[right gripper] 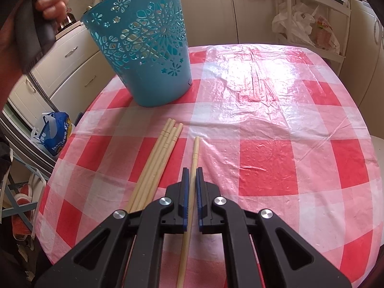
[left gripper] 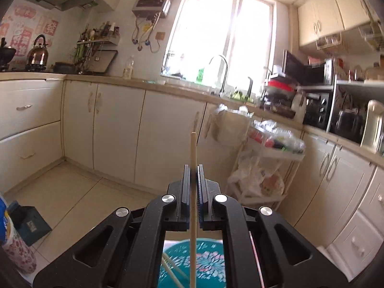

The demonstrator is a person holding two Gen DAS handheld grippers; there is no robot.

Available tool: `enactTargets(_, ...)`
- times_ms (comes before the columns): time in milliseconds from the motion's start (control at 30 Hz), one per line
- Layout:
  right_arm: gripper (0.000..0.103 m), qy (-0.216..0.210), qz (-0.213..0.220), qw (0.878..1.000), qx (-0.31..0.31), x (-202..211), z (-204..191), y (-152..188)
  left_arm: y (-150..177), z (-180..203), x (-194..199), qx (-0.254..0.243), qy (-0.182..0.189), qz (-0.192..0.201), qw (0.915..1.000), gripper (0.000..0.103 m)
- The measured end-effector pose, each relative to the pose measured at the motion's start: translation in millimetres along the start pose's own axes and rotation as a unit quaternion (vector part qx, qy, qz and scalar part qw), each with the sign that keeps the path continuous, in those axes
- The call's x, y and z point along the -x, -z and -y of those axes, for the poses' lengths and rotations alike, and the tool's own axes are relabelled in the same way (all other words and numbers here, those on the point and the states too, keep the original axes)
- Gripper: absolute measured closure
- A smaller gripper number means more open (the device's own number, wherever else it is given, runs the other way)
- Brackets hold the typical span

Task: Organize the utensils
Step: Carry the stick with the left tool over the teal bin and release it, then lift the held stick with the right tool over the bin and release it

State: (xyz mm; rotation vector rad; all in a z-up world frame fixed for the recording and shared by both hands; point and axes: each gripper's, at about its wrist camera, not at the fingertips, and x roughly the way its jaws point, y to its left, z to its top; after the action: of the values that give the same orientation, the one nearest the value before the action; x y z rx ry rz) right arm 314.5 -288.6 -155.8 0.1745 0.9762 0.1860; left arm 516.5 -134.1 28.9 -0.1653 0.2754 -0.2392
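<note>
Jaws of both my grippers are clamped, each on a single chopstick. My left gripper [left gripper: 193, 175] holds its chopstick [left gripper: 193, 192] over the teal basket [left gripper: 206, 261], aimed nearly level at the cupboards; let go at this angle, I judge the stick could strike the rim and bounce out. My right gripper [right gripper: 192, 177] tilts steeply at the tabletop [right gripper: 276, 132], pinching its own chopstick [right gripper: 194, 153] just beside the loose bundle [right gripper: 158, 158]; a careless lift might scatter those toward the edge.
</note>
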Motion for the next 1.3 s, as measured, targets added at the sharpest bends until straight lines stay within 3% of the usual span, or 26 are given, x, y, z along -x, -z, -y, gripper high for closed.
enactTargets(167,0.096,0.004,0.0,1.0,0.005,1,0,0,34,-5,-3,-0.015,-0.012,-0.034,0.9992,0.098)
enactTargets(333,0.096,0.007,0.003,1.0,0.01,1,-3,2,57,-17,19,-0.024,-0.012,-0.06,0.9978,0.095)
enactTargets(367,0.096,0.006,0.003,1.0,0.009,1,-3,2,61,-20,27,-0.024,-0.013,-0.06,0.9978,0.086)
enactTargets(467,0.096,0.0,0.004,1.0,0.001,1,0,2,73,-32,57,-0.017,-0.041,-0.048,0.9978,0.038)
enactTargets(600,0.097,-0.022,0.007,0.999,-0.027,2,9,2,107,-47,98,-0.001,-0.055,-0.054,0.997,0.022)
enactTargets(700,0.098,-0.05,0.016,0.997,-0.054,7,17,2,144,-54,105,0.01,-0.048,-0.105,0.9933,0.019)
enactTargets(900,0.098,-0.103,0.044,0.989,-0.092,21,26,-1,196,-74,95,0.064,-0.038,-0.2,0.977,0.017)
enactTargets(1100,0.098,-0.163,0.118,0.974,-0.105,57,25,-16,208,-100,97,0.124,-0.032,-0.198,0.9719,0.017)
enactTargets(1300,0.098,-0.19,0.223,0.953,-0.081,114,4,-58,207,-92,93,0.104,-0.023,-0.205,0.973,0.017)
